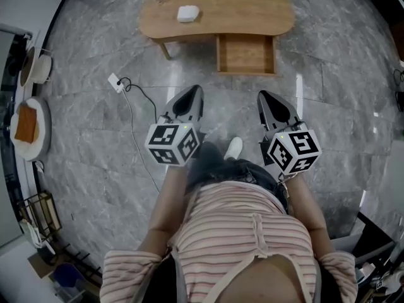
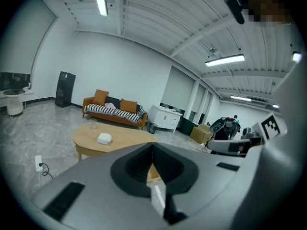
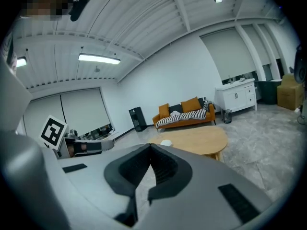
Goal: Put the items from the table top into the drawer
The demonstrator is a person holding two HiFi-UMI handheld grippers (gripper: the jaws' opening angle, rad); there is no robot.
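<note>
Head view: a small white box (image 1: pixel 187 13) sits on the wooden table (image 1: pixel 252 11) at top centre, with its drawer (image 1: pixel 245 54) pulled open below. The left claw (image 1: pixel 191 96) and right claw (image 1: pixel 268 101) hang mid-frame. Left gripper view: jaws together, empty. Right gripper view: jaws together, empty.

Grey marble floor (image 1: pixel 328 106), orange sofa (image 2: pixel 115 110), white walls (image 2: pixel 120 71)
</note>
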